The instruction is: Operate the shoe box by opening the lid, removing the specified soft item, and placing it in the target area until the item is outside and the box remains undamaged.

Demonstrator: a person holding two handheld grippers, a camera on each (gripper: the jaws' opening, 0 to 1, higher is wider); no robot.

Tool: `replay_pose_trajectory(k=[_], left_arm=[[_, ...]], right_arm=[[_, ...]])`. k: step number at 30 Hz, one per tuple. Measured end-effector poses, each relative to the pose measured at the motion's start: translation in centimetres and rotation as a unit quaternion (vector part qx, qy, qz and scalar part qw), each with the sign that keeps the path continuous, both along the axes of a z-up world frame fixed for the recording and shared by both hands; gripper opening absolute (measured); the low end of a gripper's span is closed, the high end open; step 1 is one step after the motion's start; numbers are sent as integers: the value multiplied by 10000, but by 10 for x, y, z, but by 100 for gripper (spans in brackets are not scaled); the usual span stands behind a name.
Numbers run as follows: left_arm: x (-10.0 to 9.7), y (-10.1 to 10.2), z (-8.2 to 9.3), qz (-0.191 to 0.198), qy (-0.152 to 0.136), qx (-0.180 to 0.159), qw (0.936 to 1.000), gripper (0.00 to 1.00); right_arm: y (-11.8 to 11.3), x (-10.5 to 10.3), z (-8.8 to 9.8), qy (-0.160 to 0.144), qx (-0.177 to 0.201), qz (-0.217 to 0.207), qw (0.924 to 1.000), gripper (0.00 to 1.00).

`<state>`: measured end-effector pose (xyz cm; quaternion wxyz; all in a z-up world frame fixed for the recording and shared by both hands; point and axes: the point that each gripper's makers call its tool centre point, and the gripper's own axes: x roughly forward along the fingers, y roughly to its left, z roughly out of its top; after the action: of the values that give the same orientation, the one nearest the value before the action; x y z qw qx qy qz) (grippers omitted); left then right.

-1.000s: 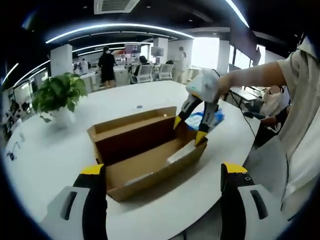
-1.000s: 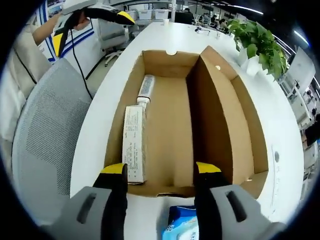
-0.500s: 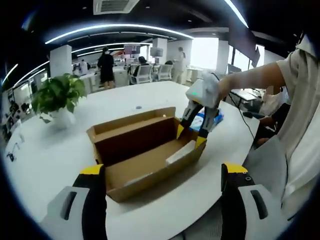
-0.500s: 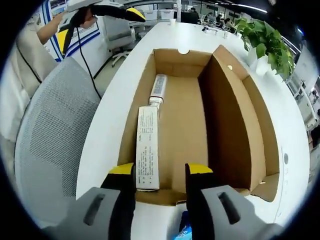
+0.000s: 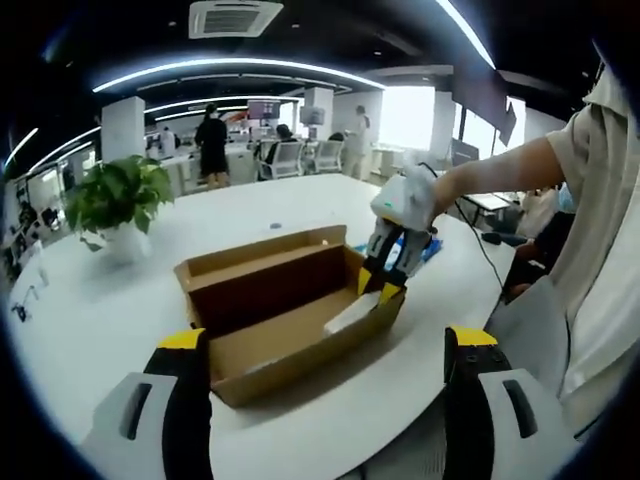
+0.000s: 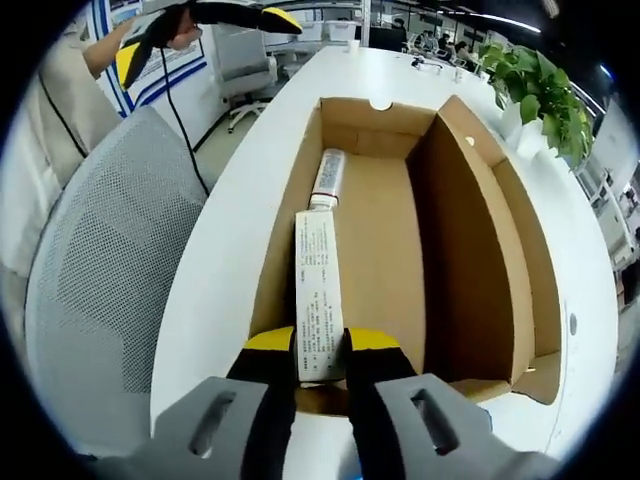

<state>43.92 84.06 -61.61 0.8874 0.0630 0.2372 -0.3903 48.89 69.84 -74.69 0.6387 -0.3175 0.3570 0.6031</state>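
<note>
A brown cardboard shoe box (image 5: 290, 335) lies on the white table (image 5: 90, 310), its lid (image 5: 265, 262) standing open at the far side. Inside, along one wall, lies a long white printed carton (image 6: 318, 285), with a white tube (image 6: 329, 172) beyond it. My right gripper (image 6: 321, 342) reaches into the box's end and is shut on the near end of the carton. In the left gripper view the right gripper (image 5: 378, 290) dips over the box's right end, at the carton (image 5: 350, 314). My left gripper (image 5: 328, 338) hovers open before the box, holding nothing.
A potted plant (image 5: 115, 190) stands at the table's far side. A blue packet (image 5: 432, 250) lies behind the box's right end. A grey mesh chair (image 6: 95, 270) sits against the table edge. The person's arm (image 5: 500, 165) stretches over the table. People stand far off.
My right gripper has gone down into the box and its jaws have narrowed from wide apart onto the white carton. The left gripper has stayed put and open.
</note>
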Motion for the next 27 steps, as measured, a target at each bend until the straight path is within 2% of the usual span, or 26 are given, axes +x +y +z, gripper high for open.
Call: replay_pose_trajectory(k=[12, 27], left_arm=[[-5, 4, -7, 37, 64, 83, 9999, 100], [-7, 8, -12, 87, 100, 139, 9998, 100]], right_arm=[[0, 6, 17, -98, 188, -181, 9996, 14], [4, 15, 51, -311, 560, -391, 9972, 14]])
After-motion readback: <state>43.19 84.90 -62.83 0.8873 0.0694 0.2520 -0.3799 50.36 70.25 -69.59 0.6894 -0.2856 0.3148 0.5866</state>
